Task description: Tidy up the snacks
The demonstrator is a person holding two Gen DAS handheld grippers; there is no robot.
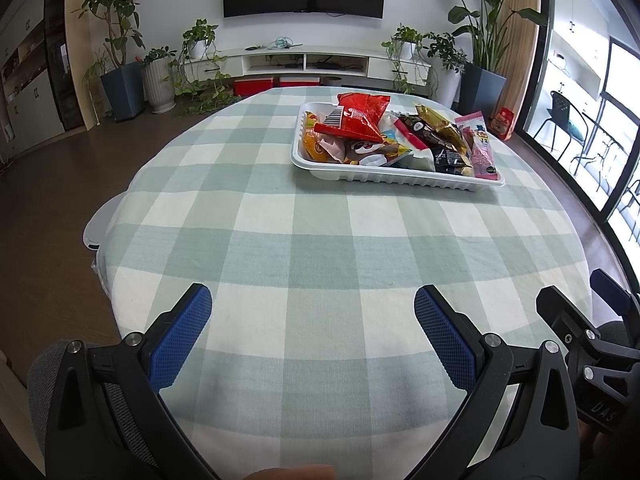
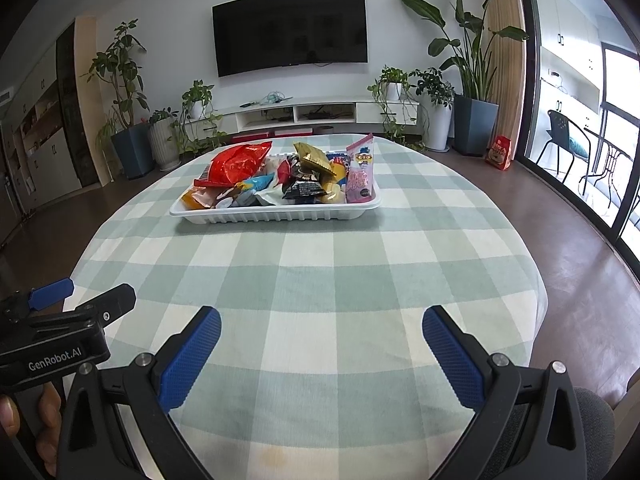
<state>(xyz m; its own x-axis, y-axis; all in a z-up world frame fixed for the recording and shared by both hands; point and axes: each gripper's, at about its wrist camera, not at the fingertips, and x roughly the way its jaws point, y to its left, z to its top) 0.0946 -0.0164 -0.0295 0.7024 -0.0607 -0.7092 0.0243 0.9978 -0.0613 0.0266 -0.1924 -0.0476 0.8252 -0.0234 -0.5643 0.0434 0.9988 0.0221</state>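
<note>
Left tongs (image 1: pixel 312 332) and right tongs (image 2: pixel 322 354), both spread wide and holding nothing, hover side by side over the near edge of the table (image 1: pixel 304 240), which carries a green-and-white checked cloth. The white tray (image 2: pixel 276 213) stands well apart from both, toward the far edge, and is heaped with snacks: a red bag (image 2: pixel 236 166) lies on top at the left end, a gold packet (image 2: pixel 314 160) and a black packet (image 2: pixel 302 190) sit in the middle, and a pink packet (image 2: pixel 362 174) leans against the right wall. No snack lies on the cloth. Judged risks: the packets overlap loosely, so lifting a buried one may drag its neighbours over the shallow rim; the light tray may slide on the cloth if pushed; a hard pinch may crush an air-filled bag.
</note>
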